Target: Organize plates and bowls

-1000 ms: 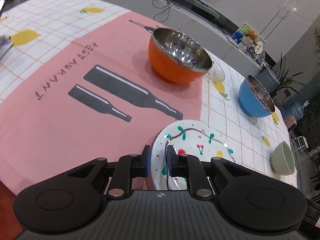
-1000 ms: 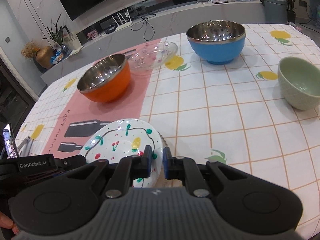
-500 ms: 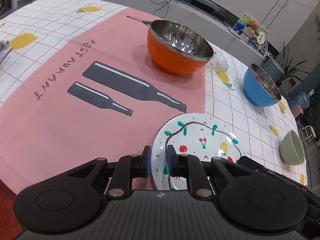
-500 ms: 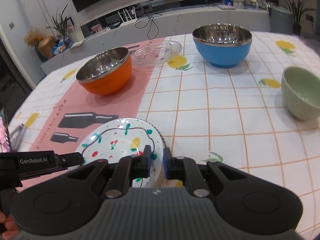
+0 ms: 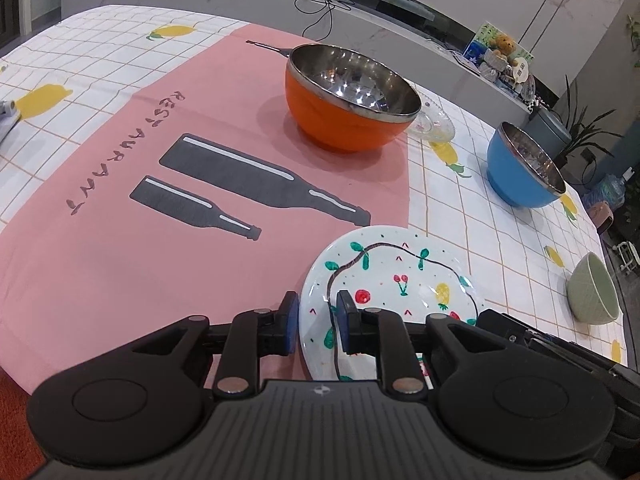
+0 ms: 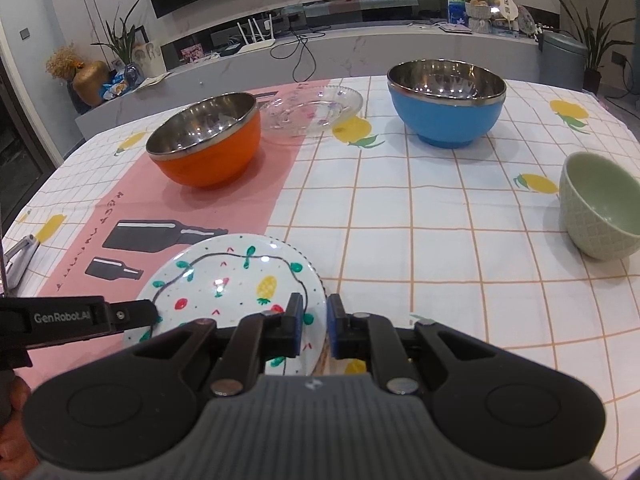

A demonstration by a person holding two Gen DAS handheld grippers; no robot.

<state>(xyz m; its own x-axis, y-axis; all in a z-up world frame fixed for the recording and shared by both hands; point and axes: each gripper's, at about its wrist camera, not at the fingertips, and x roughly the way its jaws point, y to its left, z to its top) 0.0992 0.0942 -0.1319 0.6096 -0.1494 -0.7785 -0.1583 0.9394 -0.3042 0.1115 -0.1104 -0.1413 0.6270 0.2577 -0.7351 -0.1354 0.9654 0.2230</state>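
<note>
A white plate (image 5: 400, 276) (image 6: 232, 280) painted with fruit and a dark vine line sits at the near edge of the table, half on the pink cloth panel. My left gripper (image 5: 318, 328) straddles its left rim. My right gripper (image 6: 313, 330) straddles its right rim. Both pairs of jaws are opening, with the rim in the gap and the blue pads just off it. The left gripper's fingers (image 6: 136, 314) show at the plate's left edge in the right wrist view. An orange steel bowl (image 5: 344, 120) (image 6: 204, 148), a blue steel bowl (image 6: 448, 108) and a pale green bowl (image 6: 600, 216) stand apart.
A clear glass plate (image 6: 312, 110) lies behind the orange bowl. A metal object (image 6: 16, 256) rests at the table's left edge. A hand (image 6: 12, 408) shows at the bottom left. The checked tablecloth (image 6: 420, 220) between the plate and the bowls is bare.
The gap between each pair of pads has widened a little around the plate's rim. Both views have rolled slightly. The plate and bowls keep their places.
</note>
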